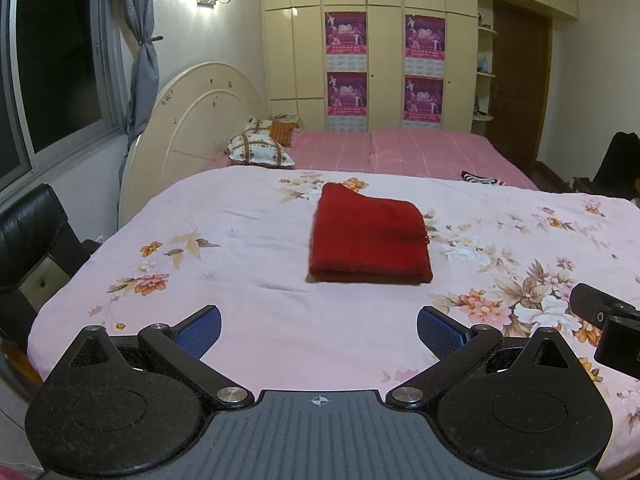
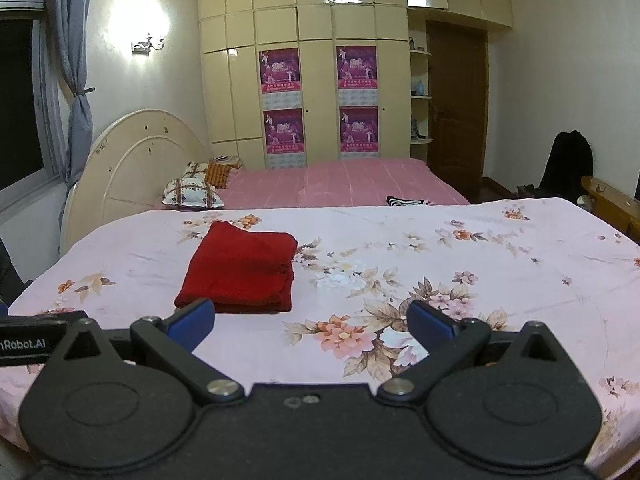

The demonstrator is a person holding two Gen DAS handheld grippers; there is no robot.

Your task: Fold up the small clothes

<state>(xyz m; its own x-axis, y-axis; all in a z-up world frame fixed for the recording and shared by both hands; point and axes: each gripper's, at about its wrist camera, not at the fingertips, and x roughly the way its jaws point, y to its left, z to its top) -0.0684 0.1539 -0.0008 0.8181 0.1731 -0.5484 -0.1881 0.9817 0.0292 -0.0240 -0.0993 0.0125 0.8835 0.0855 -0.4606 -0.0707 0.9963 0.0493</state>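
While the red garment [image 1: 370, 236] lies folded into a thick rectangle on the floral sheet [image 1: 240, 248], both grippers hang above the near edge of the surface, apart from the cloth. The left gripper [image 1: 319, 326] faces the garment straight ahead, its blue-padded fingers [image 1: 200, 330] spread wide with nothing between them. The right gripper [image 2: 310, 322] sits to the garment's right, so the cloth [image 2: 240, 270] appears ahead and left of it, just past its left fingertip; its jaws also stand wide apart and empty. A pink bed [image 2: 344, 182] lies behind.
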